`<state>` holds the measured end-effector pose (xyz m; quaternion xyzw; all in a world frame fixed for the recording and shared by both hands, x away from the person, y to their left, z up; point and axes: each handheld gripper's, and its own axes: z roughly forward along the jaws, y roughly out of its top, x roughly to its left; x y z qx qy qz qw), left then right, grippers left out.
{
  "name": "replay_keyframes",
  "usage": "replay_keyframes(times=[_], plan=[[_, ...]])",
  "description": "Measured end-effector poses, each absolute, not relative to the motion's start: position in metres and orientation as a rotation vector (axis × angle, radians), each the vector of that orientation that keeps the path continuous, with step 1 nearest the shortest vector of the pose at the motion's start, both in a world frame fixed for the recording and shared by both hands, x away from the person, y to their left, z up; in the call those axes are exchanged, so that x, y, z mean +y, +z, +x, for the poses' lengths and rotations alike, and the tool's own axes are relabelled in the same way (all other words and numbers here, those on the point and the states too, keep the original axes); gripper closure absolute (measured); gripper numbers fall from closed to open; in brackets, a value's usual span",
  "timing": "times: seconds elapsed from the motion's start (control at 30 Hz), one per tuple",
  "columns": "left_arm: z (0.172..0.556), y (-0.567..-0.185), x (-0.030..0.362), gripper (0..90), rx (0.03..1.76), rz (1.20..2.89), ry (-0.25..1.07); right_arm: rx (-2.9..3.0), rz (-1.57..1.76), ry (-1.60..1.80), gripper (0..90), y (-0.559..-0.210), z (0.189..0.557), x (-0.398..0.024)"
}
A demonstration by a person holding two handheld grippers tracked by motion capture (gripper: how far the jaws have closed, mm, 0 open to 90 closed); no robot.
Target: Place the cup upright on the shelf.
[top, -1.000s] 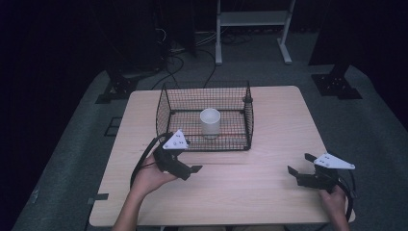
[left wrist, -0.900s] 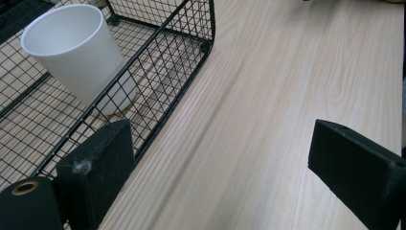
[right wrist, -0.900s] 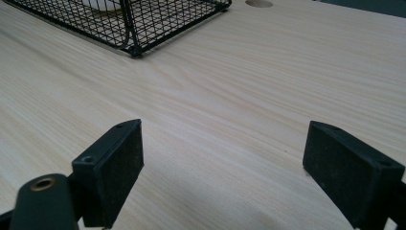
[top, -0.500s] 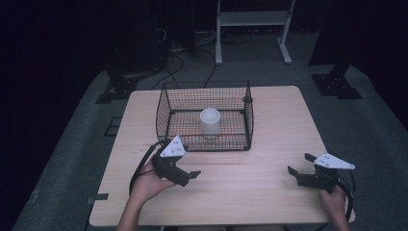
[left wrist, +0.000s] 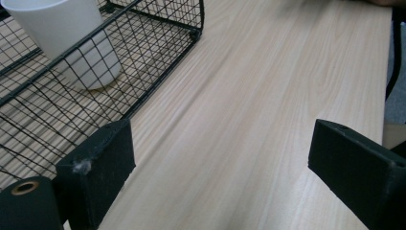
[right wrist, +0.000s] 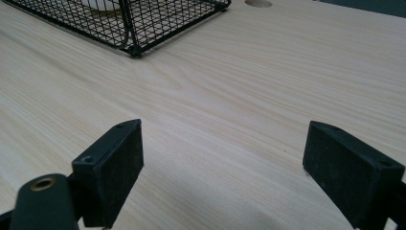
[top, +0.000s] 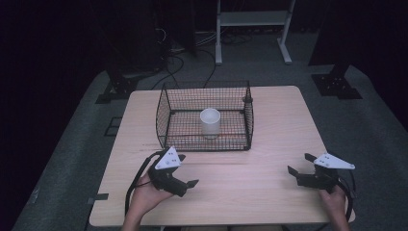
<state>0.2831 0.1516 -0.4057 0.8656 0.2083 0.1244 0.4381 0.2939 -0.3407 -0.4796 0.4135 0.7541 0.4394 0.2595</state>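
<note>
A black wire basket (top: 204,118) stands on the light wooden table (top: 269,125), toward its far side. Inside it a white cup (top: 210,122) stands upright. In the left gripper view the same cup (left wrist: 67,43) shows behind the basket's mesh (left wrist: 143,57). My left gripper (top: 185,185) is open and empty, low over the table in front of the basket's near left corner. Its jaws stand wide apart over bare wood (left wrist: 220,143). My right gripper (top: 299,169) rests near the table's front right, open, with nothing between its jaws (right wrist: 222,167).
The basket's corner (right wrist: 131,48) lies ahead of the right gripper. A round hole (right wrist: 258,3) sits in the tabletop beyond it. Cables and a metal frame's legs (top: 252,33) lie on the dark floor behind the table.
My left gripper has drawn back from the basket's front toward the near table edge and sunk lower. The right gripper has kept still.
</note>
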Motion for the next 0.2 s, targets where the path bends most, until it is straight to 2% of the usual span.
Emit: replay_keyframes(times=[0.2], plan=[[0.2747, -0.4165, 0.1494, 7.9, 0.517, 2.187, 0.330, 2.039, 1.119, 1.195, 13.1, -0.4796, 0.2935, -0.3409]])
